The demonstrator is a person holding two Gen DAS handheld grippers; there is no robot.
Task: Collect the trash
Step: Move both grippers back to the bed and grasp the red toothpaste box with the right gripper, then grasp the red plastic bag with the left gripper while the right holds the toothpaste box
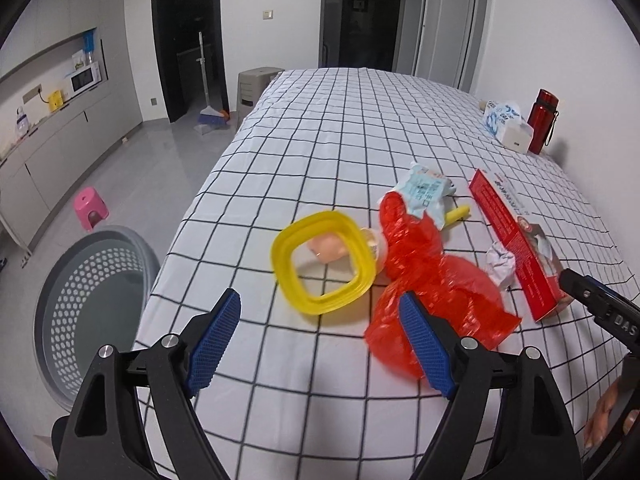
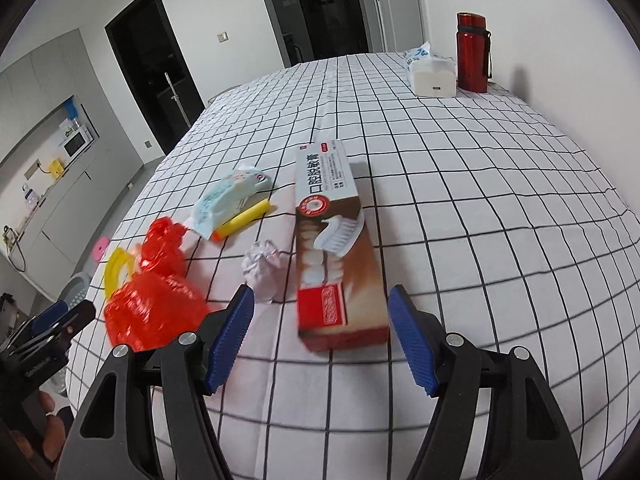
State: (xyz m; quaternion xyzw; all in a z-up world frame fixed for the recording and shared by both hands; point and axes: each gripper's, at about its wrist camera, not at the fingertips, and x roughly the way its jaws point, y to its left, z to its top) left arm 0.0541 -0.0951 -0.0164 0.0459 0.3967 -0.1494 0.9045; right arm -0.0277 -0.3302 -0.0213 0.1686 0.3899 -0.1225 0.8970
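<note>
— What do we have in the tongs?
— Nothing. Our left gripper (image 1: 320, 340) gapes wide over the cloth, just short of the yellow ring (image 1: 324, 260) and beside the red bag (image 1: 432, 280). Our right gripper (image 2: 320, 332) stands open around the near end of the toothpaste box (image 2: 336, 248), pads seemingly not touching it.
— And the rest?
— A paper ball (image 2: 262, 270) beside the box, a wrapper (image 2: 226, 198) beyond. The basket (image 1: 92, 312) sits on the floor left of the table (image 1: 360, 120).
</note>
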